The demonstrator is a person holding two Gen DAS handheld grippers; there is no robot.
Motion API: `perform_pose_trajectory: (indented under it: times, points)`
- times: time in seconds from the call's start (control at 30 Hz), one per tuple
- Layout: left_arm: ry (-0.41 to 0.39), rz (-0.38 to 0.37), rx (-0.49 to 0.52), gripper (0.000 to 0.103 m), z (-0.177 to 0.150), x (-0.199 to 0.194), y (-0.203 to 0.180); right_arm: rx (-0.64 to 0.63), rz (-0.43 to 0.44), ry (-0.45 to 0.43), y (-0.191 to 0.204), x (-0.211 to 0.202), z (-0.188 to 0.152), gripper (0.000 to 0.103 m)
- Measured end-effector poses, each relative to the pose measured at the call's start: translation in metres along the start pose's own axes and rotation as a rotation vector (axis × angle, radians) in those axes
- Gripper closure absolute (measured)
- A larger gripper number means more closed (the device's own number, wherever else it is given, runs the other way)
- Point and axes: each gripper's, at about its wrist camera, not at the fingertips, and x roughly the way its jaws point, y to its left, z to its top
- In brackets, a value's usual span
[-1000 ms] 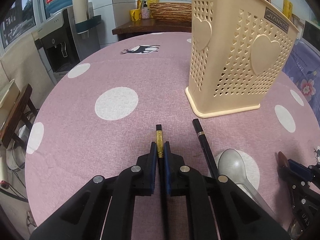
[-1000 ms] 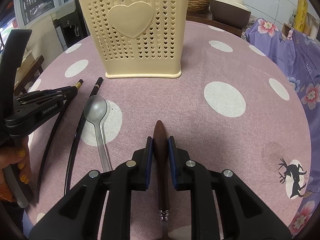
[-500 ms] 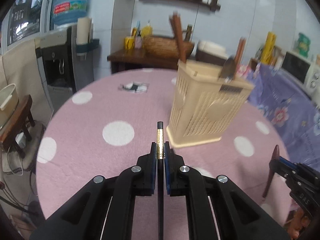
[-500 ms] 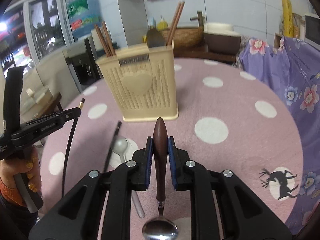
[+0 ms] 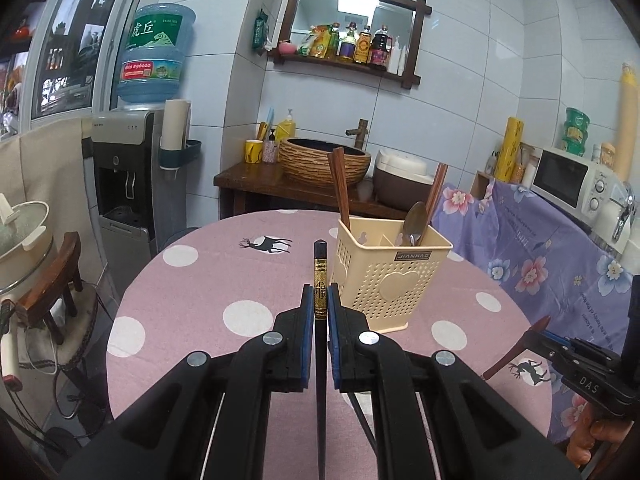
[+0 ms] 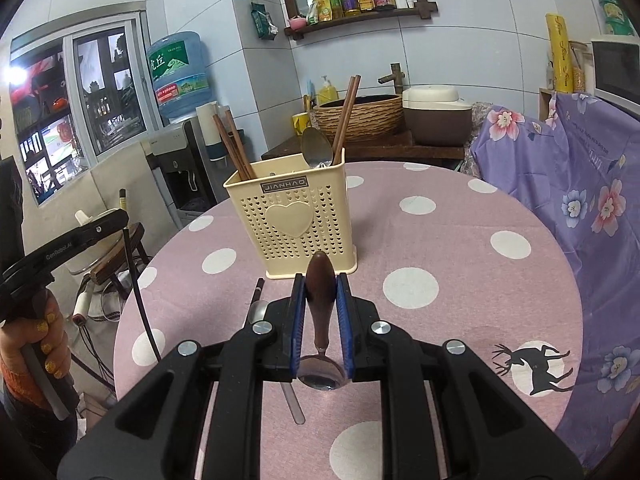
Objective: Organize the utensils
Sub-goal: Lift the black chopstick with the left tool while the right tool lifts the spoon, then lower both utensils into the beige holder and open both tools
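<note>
My left gripper (image 5: 320,304) is shut on a black chopstick (image 5: 320,272) with a gold band, held above the table and pointing at the cream utensil basket (image 5: 390,276). My right gripper (image 6: 321,300) is shut on a spoon with a brown wooden handle (image 6: 320,284), its metal bowl (image 6: 321,374) hanging toward me. The basket (image 6: 296,224) holds brown chopsticks and a metal spoon. A second black chopstick (image 6: 256,290) and a metal spoon (image 6: 258,312) lie on the table left of my right gripper. The left gripper (image 6: 104,228) shows at the left of the right wrist view.
The round table has a pink cloth with white dots (image 5: 240,280). A water dispenser (image 5: 128,168) and a wooden stool (image 5: 56,276) stand to the left. A counter with a woven basin (image 5: 324,160) is behind. A purple floral cover (image 6: 580,184) is on the right.
Both grippers have risen well above the table, lifting the black chopstick and the wooden-handled spoon. The views now look over the basket at the room.
</note>
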Motion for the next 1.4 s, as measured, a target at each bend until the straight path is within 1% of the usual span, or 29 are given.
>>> perform_pose_trajectory:
  times: [0.3, 0.4, 0.47, 0.57, 0.7, 0.83, 0.93, 1.0, 1.1, 1.2, 1.4]
  points:
    - [-0.032, -0.019, 0.001, 0.095, 0.007, -0.003, -0.001, -0.006, 0.016, -0.009, 0.004, 0.001, 0.008, 0.087]
    - [-0.037, -0.046, 0.004, 0.095, 0.018, 0.002, -0.005, -0.013, 0.028, -0.011, 0.005, 0.005, 0.020, 0.087]
    - [-0.046, -0.061, 0.006, 0.095, 0.029, 0.006, -0.008, -0.031, 0.036, -0.017, 0.009, 0.007, 0.035, 0.087]
    - [-0.092, -0.071, 0.011, 0.095, 0.060, 0.006, -0.015, -0.058, 0.044, -0.051, 0.017, 0.008, 0.067, 0.087]
    - [-0.155, -0.109, -0.002, 0.095, 0.114, 0.006, -0.027, -0.094, 0.045, -0.128, 0.031, 0.005, 0.128, 0.087]
    - [-0.246, -0.076, 0.033, 0.095, 0.164, 0.013, -0.050, -0.130, 0.001, -0.209, 0.045, 0.013, 0.186, 0.087]
    - [-0.269, -0.060, 0.045, 0.095, 0.179, 0.032, -0.062, -0.137, -0.024, -0.221, 0.049, 0.031, 0.207, 0.087]
    - [-0.271, -0.045, 0.049, 0.095, 0.178, 0.047, -0.065, -0.131, -0.033, -0.211, 0.048, 0.047, 0.208, 0.087]
    - [-0.240, -0.042, 0.030, 0.095, 0.164, 0.074, -0.061, -0.119, -0.042, -0.183, 0.041, 0.071, 0.196, 0.087]
    - [-0.186, -0.033, 0.028, 0.095, 0.138, 0.096, -0.056, -0.110, -0.047, -0.130, 0.034, 0.094, 0.175, 0.087]
    - [-0.114, -0.027, 0.026, 0.095, 0.098, 0.115, -0.049, -0.103, -0.049, -0.057, 0.028, 0.121, 0.138, 0.087]
